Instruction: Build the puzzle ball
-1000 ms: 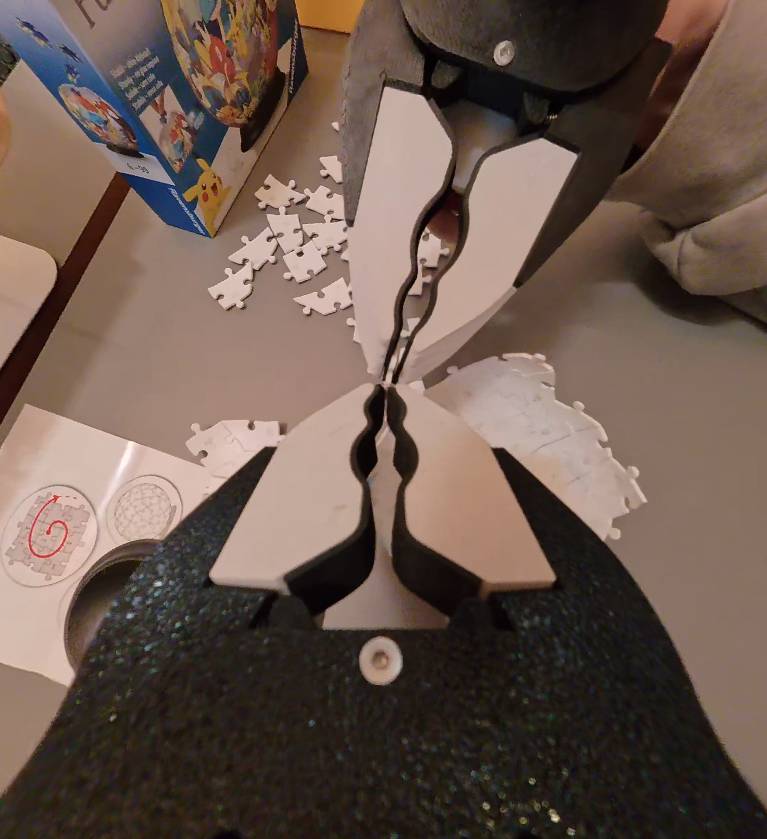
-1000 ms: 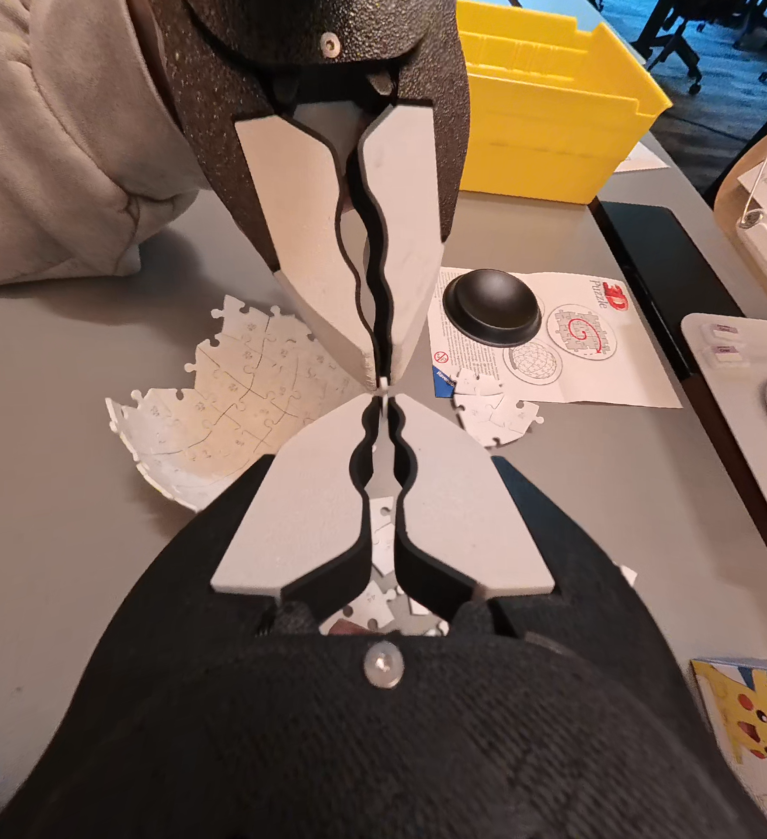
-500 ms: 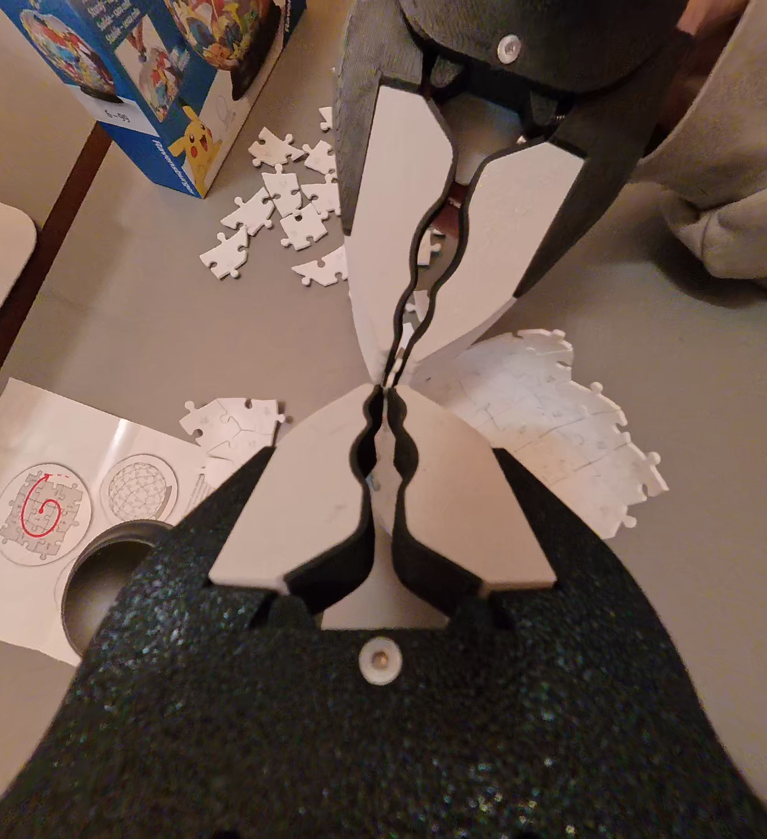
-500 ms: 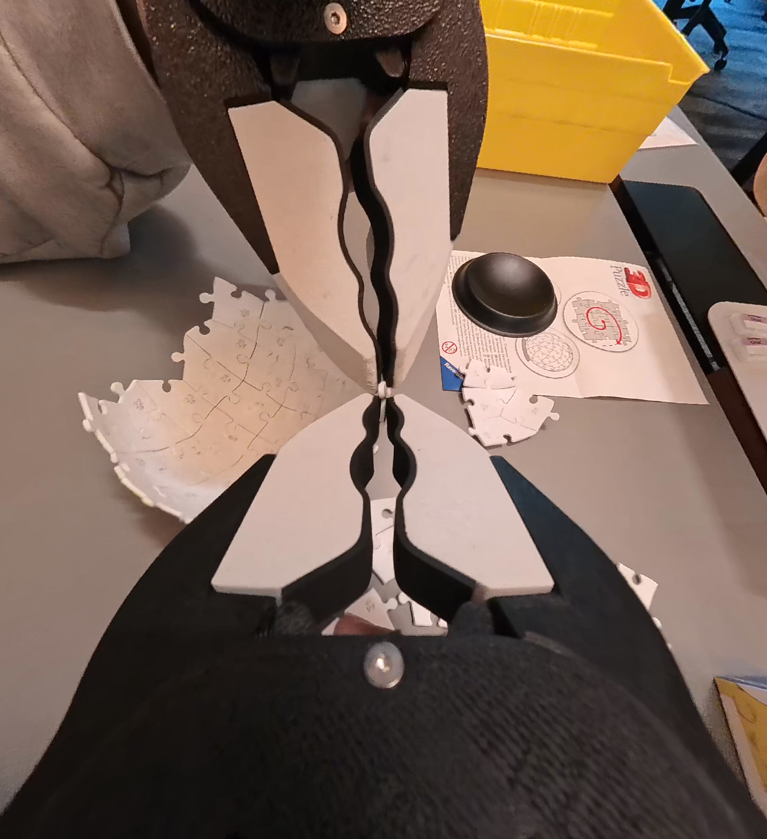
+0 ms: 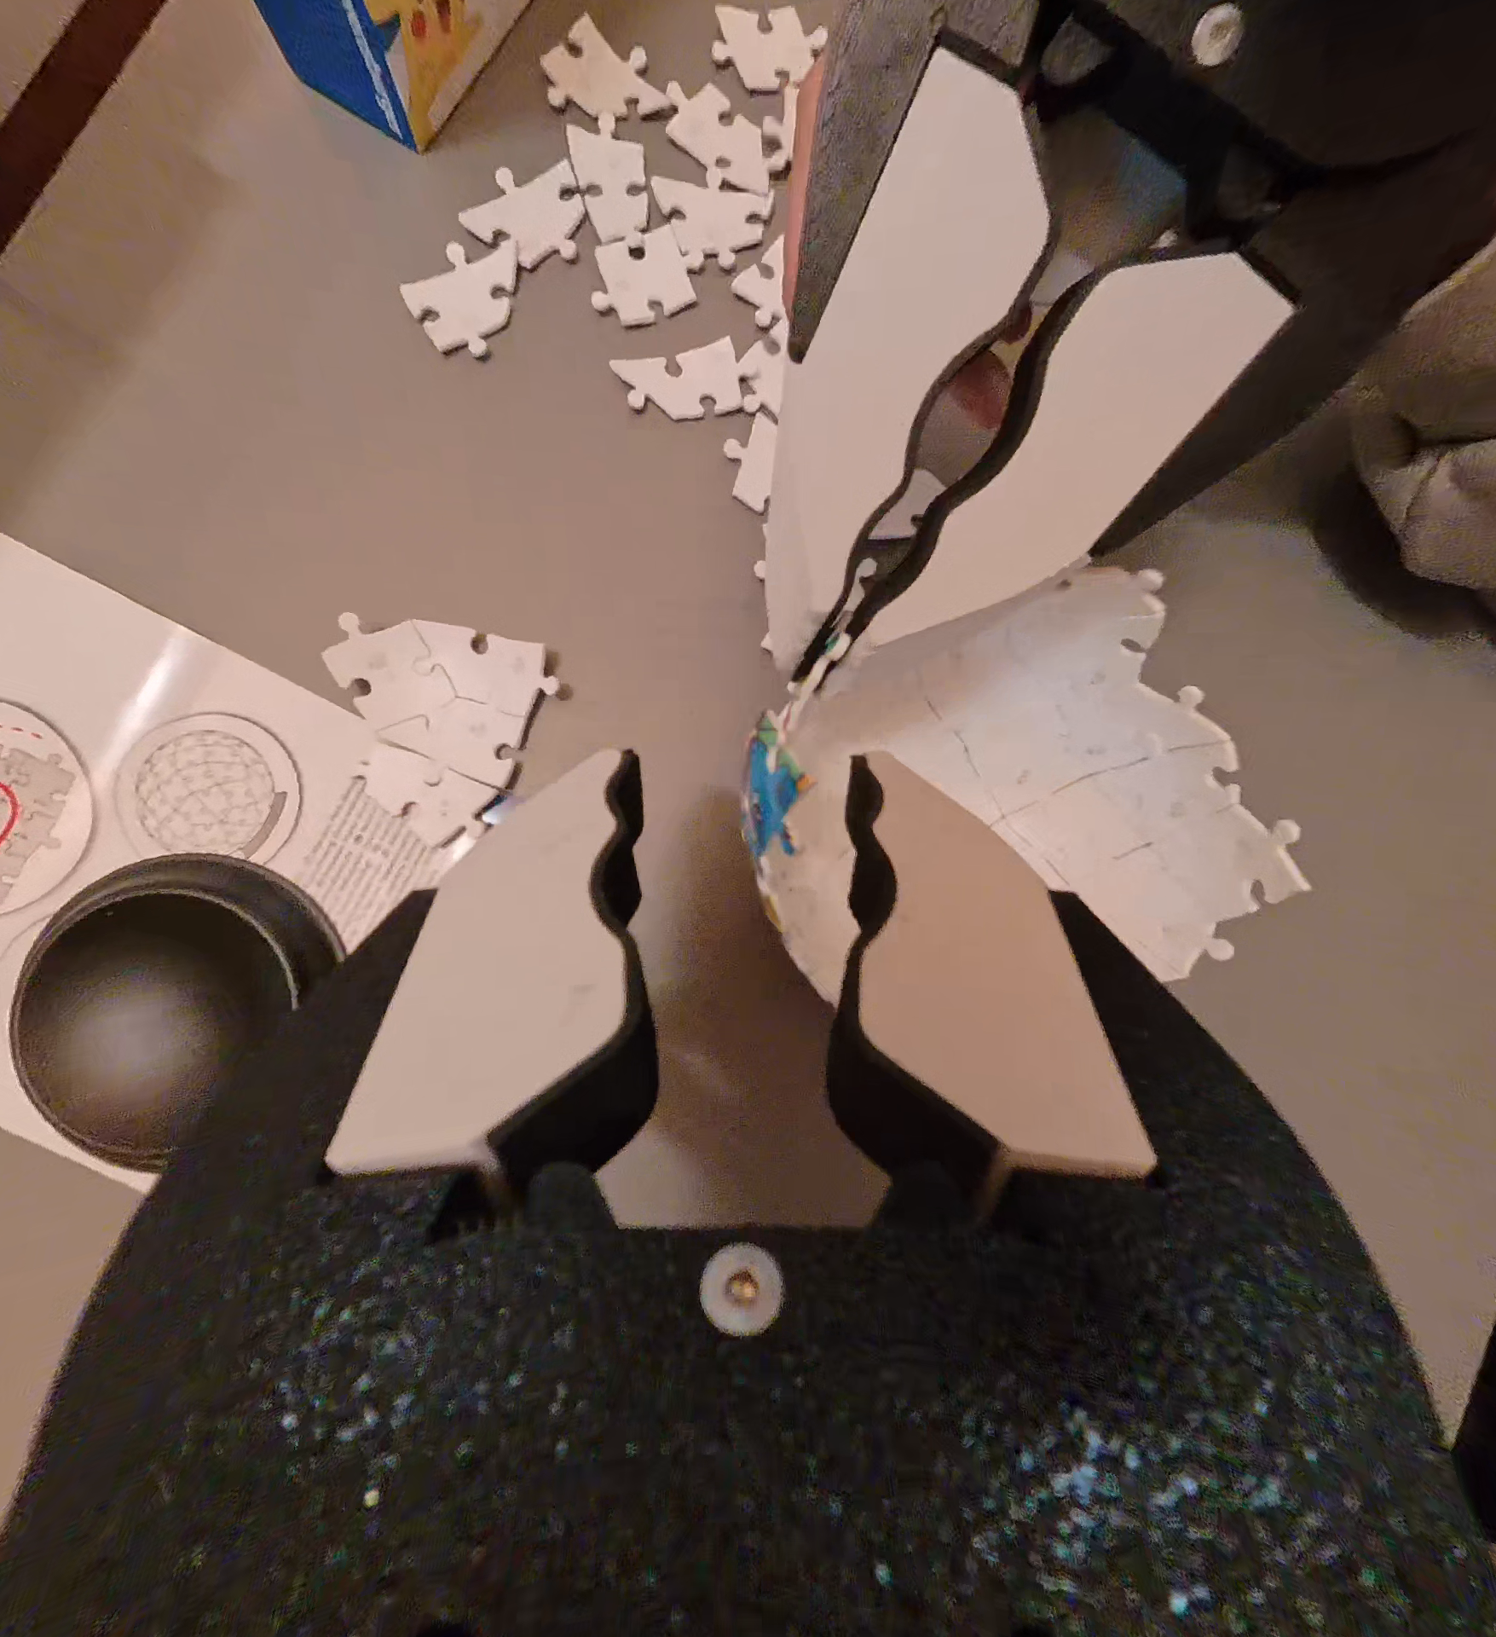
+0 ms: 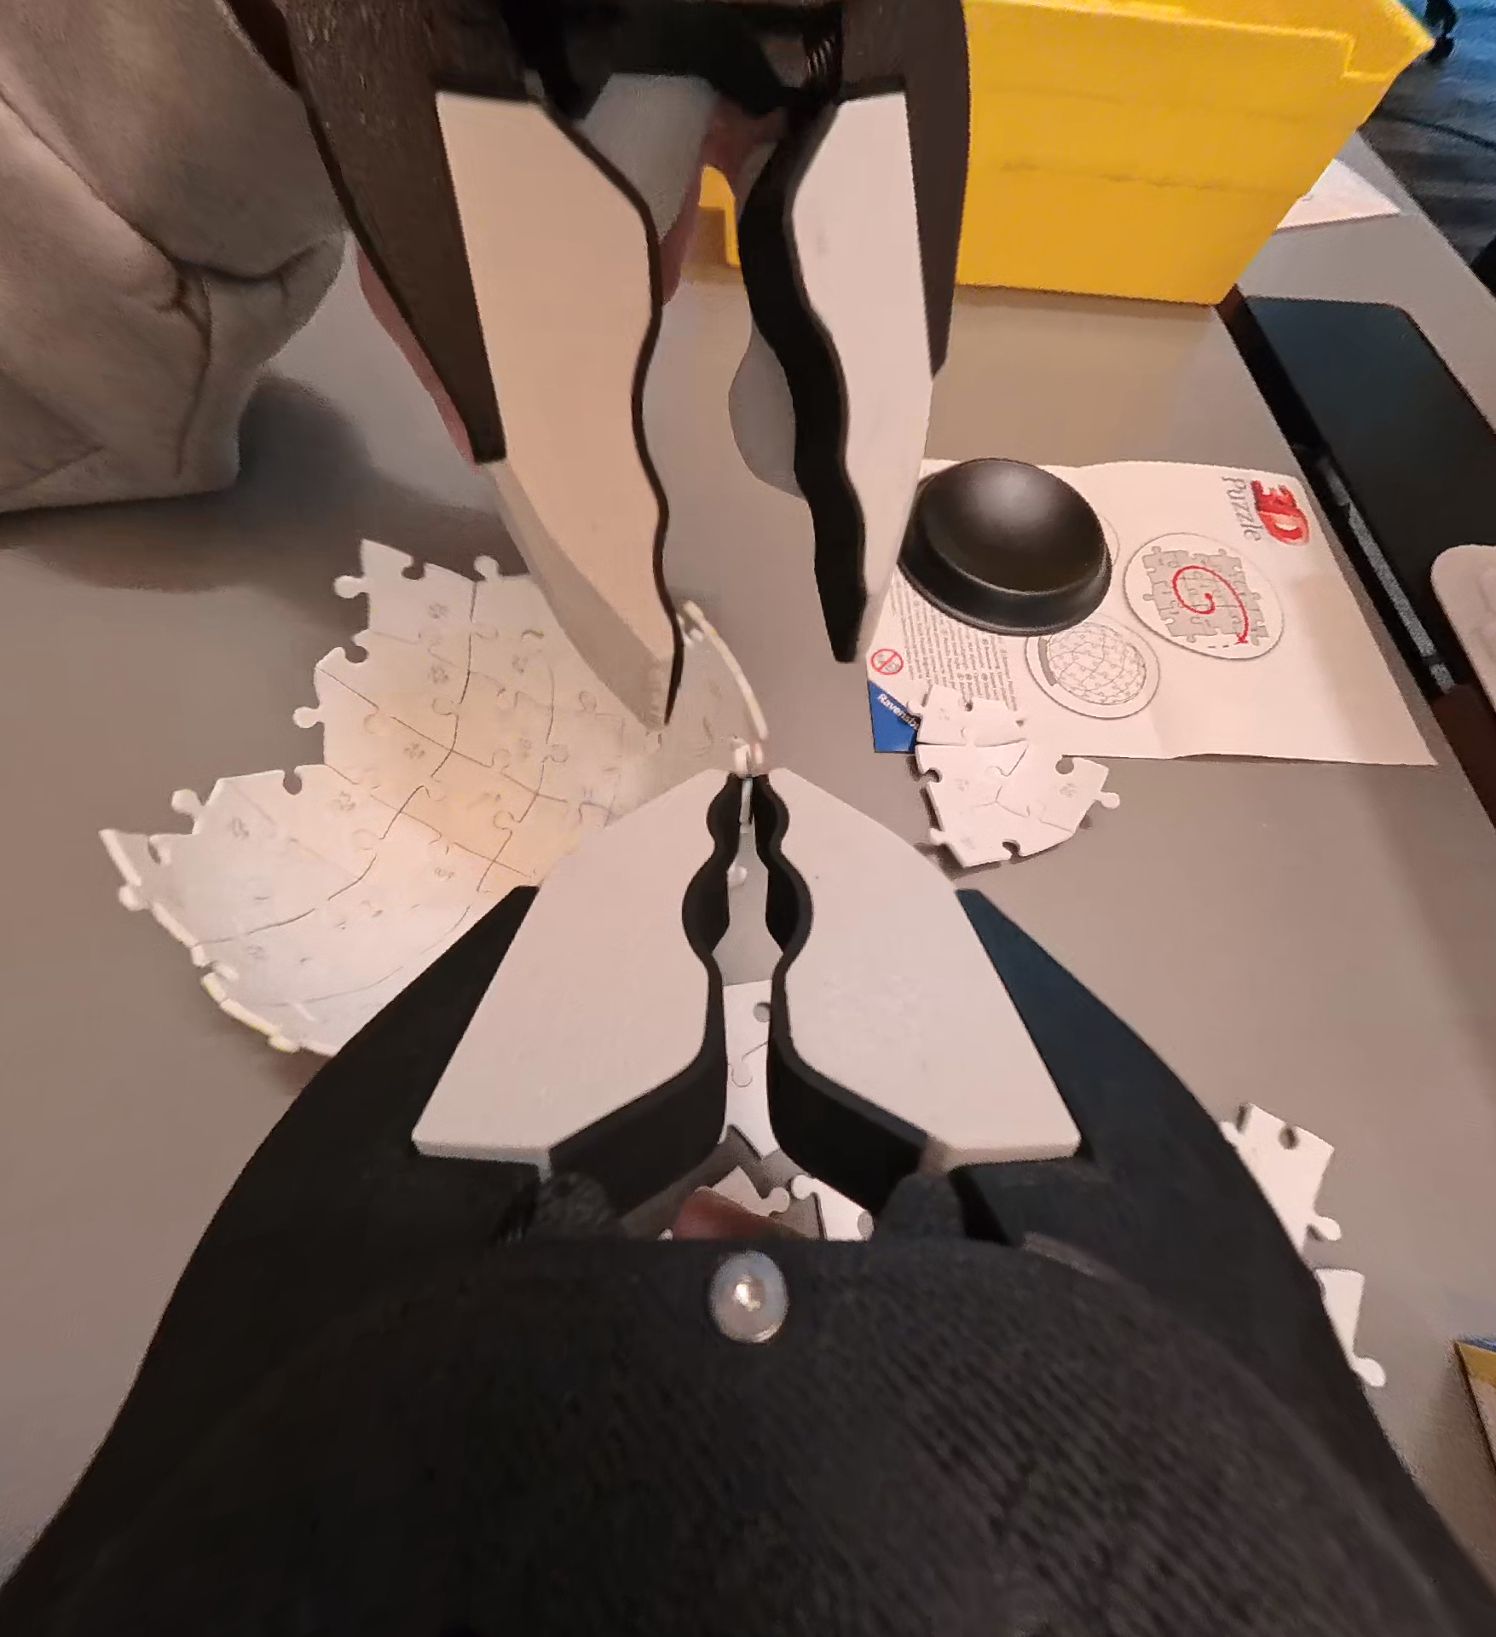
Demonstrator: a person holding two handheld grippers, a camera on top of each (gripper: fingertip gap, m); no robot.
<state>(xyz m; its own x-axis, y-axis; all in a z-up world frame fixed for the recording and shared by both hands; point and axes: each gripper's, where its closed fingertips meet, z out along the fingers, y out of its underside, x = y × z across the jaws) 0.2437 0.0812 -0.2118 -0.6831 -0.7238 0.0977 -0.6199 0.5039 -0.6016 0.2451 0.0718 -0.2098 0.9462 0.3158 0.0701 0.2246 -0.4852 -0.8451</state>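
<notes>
A curved white shell of joined puzzle pieces (image 5: 1072, 753) lies on the grey table; it also shows in the right wrist view (image 6: 390, 797). My right gripper (image 6: 748, 779) is shut on the end of a short curved strip of joined pieces (image 6: 740, 686), whose printed blue side shows in the left wrist view (image 5: 771, 797). My left gripper (image 5: 740, 779) is open and empty, its fingers on either side of that strip, not gripping it. The right gripper (image 5: 824, 655) comes in from the top of the left wrist view, and the left gripper (image 6: 757, 673) from the top of the right wrist view.
A small cluster of joined pieces (image 5: 443, 709) (image 6: 1001, 779) lies by the instruction sheet (image 5: 62, 638) (image 6: 1258, 700). A black round stand (image 5: 151, 1001) (image 6: 1005, 558) sits on the sheet. Loose pieces (image 5: 638, 204), the puzzle box (image 5: 390, 62), a yellow bin (image 6: 1151, 151) and a person's sleeve (image 6: 62, 266) surround the work area.
My left gripper has opened and let go of the strip. Before, both grippers were shut tip to tip on it. The right gripper still holds it.
</notes>
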